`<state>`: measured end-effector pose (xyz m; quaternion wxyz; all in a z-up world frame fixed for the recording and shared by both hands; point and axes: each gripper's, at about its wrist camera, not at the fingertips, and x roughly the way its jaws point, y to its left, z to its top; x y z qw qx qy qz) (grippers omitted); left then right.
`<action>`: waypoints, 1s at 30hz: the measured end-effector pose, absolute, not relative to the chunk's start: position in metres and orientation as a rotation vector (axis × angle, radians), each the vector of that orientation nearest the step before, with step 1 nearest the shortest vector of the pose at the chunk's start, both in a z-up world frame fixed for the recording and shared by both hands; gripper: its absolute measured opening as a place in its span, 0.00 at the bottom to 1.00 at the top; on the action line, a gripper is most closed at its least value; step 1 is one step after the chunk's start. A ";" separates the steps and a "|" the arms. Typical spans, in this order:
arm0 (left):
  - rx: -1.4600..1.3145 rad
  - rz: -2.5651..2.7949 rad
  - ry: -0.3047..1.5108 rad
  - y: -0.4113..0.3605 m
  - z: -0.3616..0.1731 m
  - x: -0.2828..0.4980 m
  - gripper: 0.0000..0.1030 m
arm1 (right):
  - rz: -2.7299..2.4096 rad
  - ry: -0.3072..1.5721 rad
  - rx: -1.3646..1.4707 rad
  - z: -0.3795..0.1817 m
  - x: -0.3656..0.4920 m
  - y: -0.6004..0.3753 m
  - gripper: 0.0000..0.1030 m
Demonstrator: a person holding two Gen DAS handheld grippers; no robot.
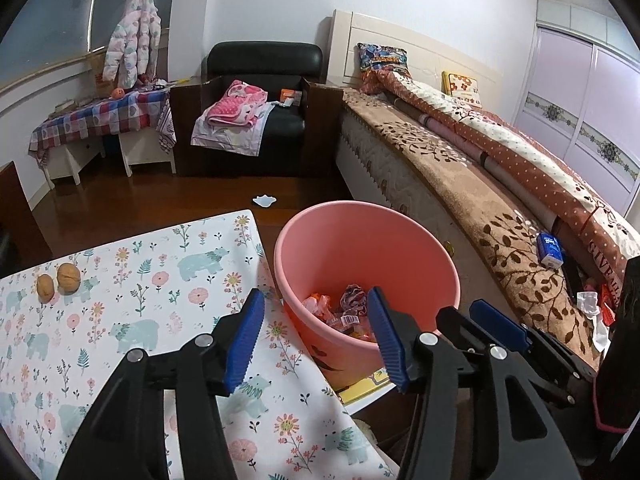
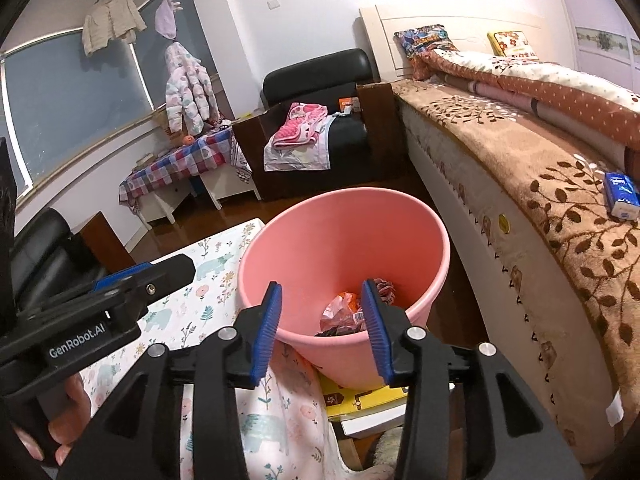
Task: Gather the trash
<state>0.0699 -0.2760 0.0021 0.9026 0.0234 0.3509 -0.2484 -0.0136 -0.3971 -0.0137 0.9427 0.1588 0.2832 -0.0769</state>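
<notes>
A pink bucket (image 1: 360, 240) (image 2: 344, 236) stands between the table and the bed, with crumpled wrappers (image 1: 344, 314) (image 2: 344, 312) lying at its bottom. My left gripper (image 1: 316, 291) hangs open over the table's edge and the bucket's near rim, nothing between its blue pads. My right gripper (image 2: 322, 285) is open above the bucket's near rim, also empty. Each gripper shows in the other's view: the right one (image 1: 464, 312) at the bucket's right side, the left one (image 2: 160, 276) over the table. Two walnuts (image 1: 69, 278) lie on the table (image 1: 140, 300).
White and red scraps (image 1: 592, 304) and a blue tissue pack (image 1: 550, 248) (image 2: 620, 196) lie on the bed's brown blanket (image 2: 560, 184). A white scrap (image 1: 264, 200) is on the wooden floor. A yellow box (image 2: 360, 400) sits under the bucket. A hand (image 2: 68, 420) grips the left tool.
</notes>
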 end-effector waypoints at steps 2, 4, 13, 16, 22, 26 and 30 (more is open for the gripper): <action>0.045 -0.512 0.719 -0.274 0.005 0.067 0.54 | -0.161 0.570 0.323 -0.012 -0.016 -0.395 0.46; 0.039 -0.510 0.714 -0.273 0.007 0.065 0.54 | -0.169 0.552 0.315 -0.009 -0.021 -0.393 0.47; 0.016 -0.514 0.690 -0.263 0.016 0.053 0.54 | -0.194 0.520 0.274 0.002 -0.035 -0.383 0.64; 0.015 -0.518 0.675 -0.258 0.020 0.048 0.54 | -0.195 0.523 0.265 0.004 -0.037 -0.379 0.70; -0.004 -0.510 0.656 -0.247 0.025 0.040 0.54 | -0.206 0.507 0.254 0.011 -0.044 -0.370 0.72; -0.018 -0.504 0.656 -0.241 0.027 0.035 0.54 | -0.208 0.499 0.231 0.015 -0.049 -0.363 0.72; -0.014 -0.508 0.641 -0.237 0.029 0.029 0.54 | -0.212 0.476 0.224 0.019 -0.057 -0.357 0.72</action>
